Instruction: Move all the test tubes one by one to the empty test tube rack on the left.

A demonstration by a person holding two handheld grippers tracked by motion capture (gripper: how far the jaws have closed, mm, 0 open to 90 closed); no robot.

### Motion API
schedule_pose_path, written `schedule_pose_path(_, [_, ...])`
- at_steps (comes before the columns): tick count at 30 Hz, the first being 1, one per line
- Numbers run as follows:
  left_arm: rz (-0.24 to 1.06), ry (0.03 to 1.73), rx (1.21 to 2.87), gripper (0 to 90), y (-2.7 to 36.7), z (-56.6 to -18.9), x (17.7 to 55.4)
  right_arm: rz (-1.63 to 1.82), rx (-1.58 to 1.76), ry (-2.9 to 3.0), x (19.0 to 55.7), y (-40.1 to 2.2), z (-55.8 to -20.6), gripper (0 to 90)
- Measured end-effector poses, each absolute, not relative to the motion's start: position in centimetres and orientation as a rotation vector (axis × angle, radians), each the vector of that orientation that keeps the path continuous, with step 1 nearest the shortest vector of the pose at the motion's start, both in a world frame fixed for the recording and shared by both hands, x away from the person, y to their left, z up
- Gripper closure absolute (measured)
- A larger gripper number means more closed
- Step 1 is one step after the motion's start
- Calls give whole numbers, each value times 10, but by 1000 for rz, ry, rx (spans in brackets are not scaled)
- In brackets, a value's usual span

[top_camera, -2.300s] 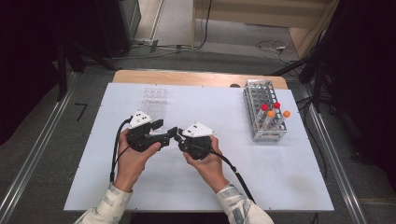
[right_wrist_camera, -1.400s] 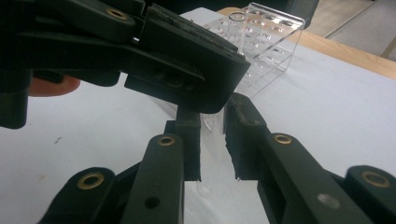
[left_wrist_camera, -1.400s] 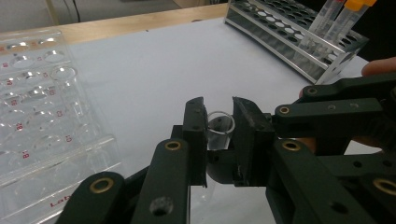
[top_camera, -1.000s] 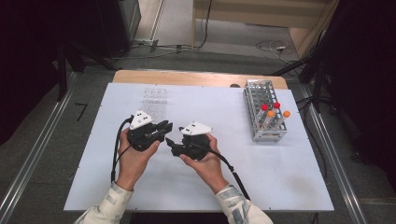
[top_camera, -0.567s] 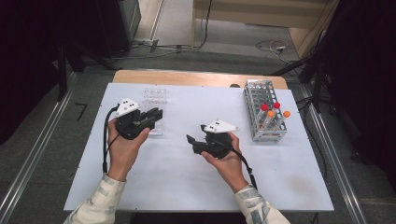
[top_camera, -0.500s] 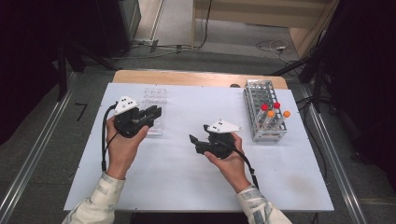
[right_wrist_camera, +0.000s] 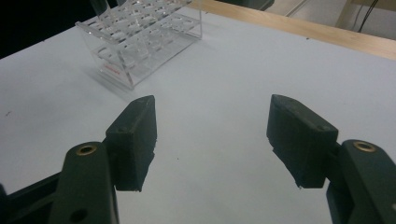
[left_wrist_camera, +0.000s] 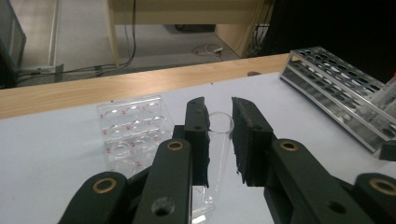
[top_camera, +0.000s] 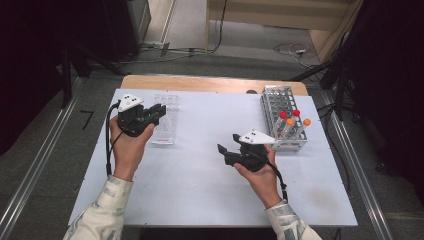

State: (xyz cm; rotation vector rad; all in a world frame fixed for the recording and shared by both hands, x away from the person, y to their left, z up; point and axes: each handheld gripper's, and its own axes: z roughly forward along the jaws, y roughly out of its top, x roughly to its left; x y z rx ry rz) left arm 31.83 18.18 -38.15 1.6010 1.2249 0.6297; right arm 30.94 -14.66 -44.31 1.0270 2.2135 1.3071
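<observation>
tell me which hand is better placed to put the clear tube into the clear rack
Left. The left gripper is shut on the clear tube, right by the clear rack. The right gripper is open, empty and farther off.

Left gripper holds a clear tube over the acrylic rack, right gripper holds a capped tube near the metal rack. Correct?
Not quite: the right gripper holds nothing. In the right gripper view its jaws stand open over bare table. The rest holds: the left gripper clamps a clear tube by the acrylic rack, and the metal rack stands beside the right gripper.
</observation>
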Motion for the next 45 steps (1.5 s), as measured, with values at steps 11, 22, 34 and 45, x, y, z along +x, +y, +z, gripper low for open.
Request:
schedule_pose_path(11, [691, 1241, 1628, 775, 180, -388, 323, 1290, 1055, 2192, 310, -163, -445, 314])
schedule_pose_path(22, [722, 1263, 1693, 774, 167, -414, 327, 1279, 1061, 2184, 310, -166, -445, 306])
schedule_pose_path(34, [728, 1281, 1738, 750, 162, -430, 329, 1270, 1058, 2183, 310, -166, -446, 304])
schedule_pose_path(45, [616, 1245, 1694, 515, 168, -423, 321, 1255, 1075, 2170, 310, -172, -446, 296])
